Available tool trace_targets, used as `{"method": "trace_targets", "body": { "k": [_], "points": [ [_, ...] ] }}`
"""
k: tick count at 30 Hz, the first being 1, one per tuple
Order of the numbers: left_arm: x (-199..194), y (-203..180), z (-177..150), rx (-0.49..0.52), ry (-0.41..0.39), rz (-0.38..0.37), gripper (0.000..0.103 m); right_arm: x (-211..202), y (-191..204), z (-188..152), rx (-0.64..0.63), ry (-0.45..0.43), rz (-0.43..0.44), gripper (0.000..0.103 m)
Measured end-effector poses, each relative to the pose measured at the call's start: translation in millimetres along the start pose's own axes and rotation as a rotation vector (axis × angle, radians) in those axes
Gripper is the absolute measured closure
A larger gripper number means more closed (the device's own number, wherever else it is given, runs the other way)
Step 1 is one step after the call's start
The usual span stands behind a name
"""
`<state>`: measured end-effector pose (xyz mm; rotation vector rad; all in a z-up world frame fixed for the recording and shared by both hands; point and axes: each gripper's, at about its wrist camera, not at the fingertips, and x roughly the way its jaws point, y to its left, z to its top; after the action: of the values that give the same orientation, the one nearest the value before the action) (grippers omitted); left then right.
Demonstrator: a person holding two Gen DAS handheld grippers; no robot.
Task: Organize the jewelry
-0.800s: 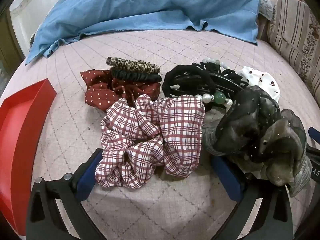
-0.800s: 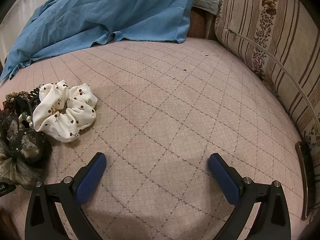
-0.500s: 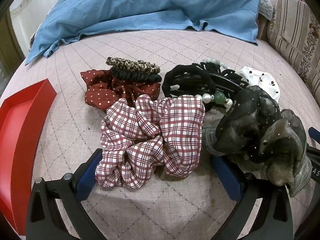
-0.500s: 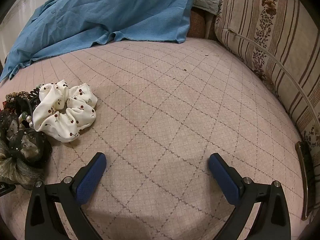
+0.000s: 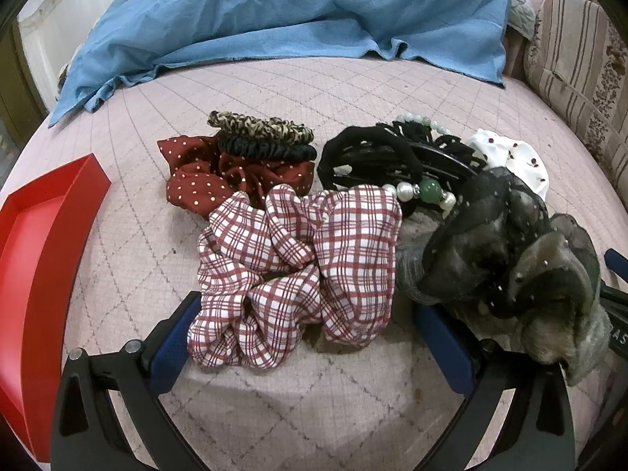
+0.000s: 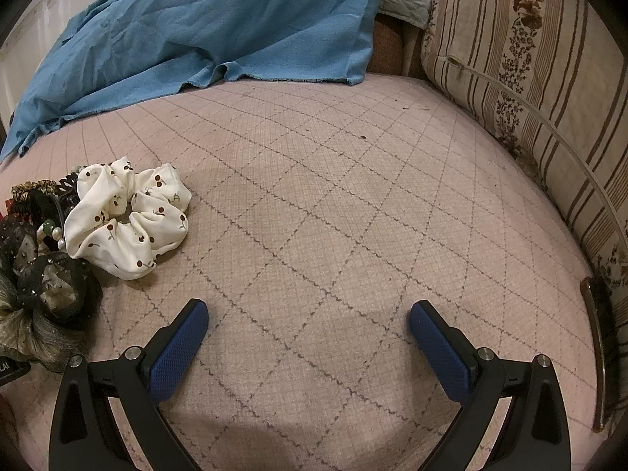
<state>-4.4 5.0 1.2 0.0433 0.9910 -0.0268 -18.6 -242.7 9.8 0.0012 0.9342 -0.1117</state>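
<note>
A heap of hair accessories lies on the pink quilted bed. In the left wrist view my left gripper (image 5: 310, 325) stands wide open, its pads either side of the near edge of a red plaid scrunchie (image 5: 298, 271) without pressing it. Behind are a red dotted scrunchie (image 5: 219, 180), leopard and black hair ties (image 5: 263, 137), a black claw clip (image 5: 388, 157), a pearl and green bead tie (image 5: 426, 191) and a grey tulle scrunchie (image 5: 510, 259). My right gripper (image 6: 308, 333) is open over bare quilt, right of a white cherry scrunchie (image 6: 125, 216).
A red tray (image 5: 43, 243) sits at the left edge of the left wrist view. A blue cloth (image 5: 282, 15) is bunched at the back of the bed. A striped floral cushion (image 6: 522, 70) and a curved rail (image 6: 596, 337) border the right side.
</note>
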Motion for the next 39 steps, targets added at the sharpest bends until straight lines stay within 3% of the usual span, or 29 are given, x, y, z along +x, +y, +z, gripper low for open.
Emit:
{"method": "trace_targets", "body": {
  "k": [6, 10, 16, 21, 29, 39],
  "points": [
    [-9.2, -5.6, -9.9, 0.07, 0.047, -0.025, 0.0, -4.8, -0.4, -2.7, 0.05, 0.028, 0.02, 0.0],
    [-30.8, 1.3, -27.4, 0.04, 0.061, -0.069, 0.0, -9.5, 4.4, -9.1, 0.06, 0.066, 0.02, 0.0],
    [-73.1, 23.6, -46.8, 0.059, -0.008, -0.034, 0.0, -23.8, 15.1, -21.9, 0.041, 0.046, -0.038, 0.0],
    [-103.6, 47.6, -58.9, 0.014, -0.055, -0.007, 0.0, -41.8, 19.8, -33.9, 0.055, 0.037, -0.063, 0.0],
    [-143.0, 70.5, -75.7, -0.023, -0.123, 0.006, 0.0, -100.1, 41.5, -60.4, 0.019, -0.132, -0.076, 0.001],
    [-181.6, 64.9, -83.6, -0.007, -0.217, -0.014, 0.0, -161.1, 50.6, -84.6, 0.058, -0.254, -0.055, 0.001]
  ]
}}
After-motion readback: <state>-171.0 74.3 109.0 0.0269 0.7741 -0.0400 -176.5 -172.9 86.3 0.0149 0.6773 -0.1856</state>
